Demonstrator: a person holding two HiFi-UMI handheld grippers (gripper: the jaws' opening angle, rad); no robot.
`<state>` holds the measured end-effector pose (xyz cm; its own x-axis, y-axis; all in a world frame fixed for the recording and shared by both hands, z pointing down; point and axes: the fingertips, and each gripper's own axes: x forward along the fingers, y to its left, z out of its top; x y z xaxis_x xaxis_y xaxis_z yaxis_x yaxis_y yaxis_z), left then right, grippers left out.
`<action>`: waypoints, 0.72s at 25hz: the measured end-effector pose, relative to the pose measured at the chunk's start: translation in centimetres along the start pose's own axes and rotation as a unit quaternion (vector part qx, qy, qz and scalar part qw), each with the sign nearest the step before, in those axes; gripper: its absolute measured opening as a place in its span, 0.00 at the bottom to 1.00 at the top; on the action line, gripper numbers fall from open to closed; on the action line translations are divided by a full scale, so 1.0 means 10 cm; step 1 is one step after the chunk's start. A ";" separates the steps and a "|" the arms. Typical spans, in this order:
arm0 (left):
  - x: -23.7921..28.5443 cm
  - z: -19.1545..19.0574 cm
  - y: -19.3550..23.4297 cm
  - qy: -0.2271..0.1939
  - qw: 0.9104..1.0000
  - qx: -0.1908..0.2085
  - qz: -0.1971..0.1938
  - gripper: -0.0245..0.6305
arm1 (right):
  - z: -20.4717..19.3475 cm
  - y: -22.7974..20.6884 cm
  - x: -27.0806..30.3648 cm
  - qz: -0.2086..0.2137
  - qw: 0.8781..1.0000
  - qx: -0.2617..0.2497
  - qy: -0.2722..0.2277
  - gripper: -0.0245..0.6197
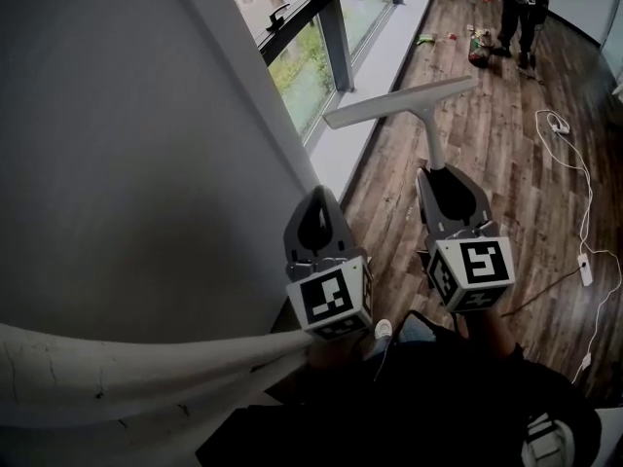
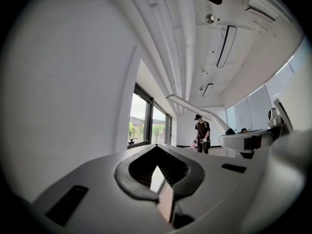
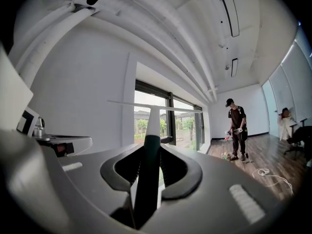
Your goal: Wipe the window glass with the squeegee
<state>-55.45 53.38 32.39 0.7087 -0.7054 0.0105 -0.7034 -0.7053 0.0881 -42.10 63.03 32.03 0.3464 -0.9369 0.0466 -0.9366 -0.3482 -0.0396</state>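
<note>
Right gripper jaws squeeze the squeegee, its blade near the window edge; left gripper jaws are closed and empty.

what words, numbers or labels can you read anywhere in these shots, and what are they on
No readable words, numbers or brands in any view.
left gripper, left cube: black-and-white square markers, not text.
right gripper, right cube: the same kind of markers, not text.
squeegee: no print visible.
pale patch on dark clothing, head view's bottom right: too blurred to read.
</note>
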 end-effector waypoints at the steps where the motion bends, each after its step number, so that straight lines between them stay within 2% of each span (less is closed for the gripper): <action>1: 0.03 -0.04 -0.02 0.004 1.000 -0.003 -0.001 0.04 | -0.02 -0.03 0.00 -0.003 1.000 0.001 0.002 0.18; 5: 0.18 -0.08 -0.27 0.006 1.000 0.004 -0.021 0.04 | -0.04 -0.30 -0.01 -0.016 1.000 0.006 0.003 0.18; 9: 0.57 -0.10 -0.40 0.005 0.999 0.012 -0.033 0.04 | -0.05 -0.59 0.29 -0.021 1.000 0.007 0.000 0.18; 18: 2.15 -0.08 -0.91 -0.010 1.000 0.016 -0.023 0.04 | 0.09 -1.70 1.54 -0.011 1.000 0.003 -0.011 0.18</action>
<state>-33.73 44.70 32.65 0.7392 -0.6733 -0.0131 -0.6718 -0.7386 0.0557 -20.79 54.45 32.54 0.3685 -0.9293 0.0260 -0.9283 -0.3693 -0.0439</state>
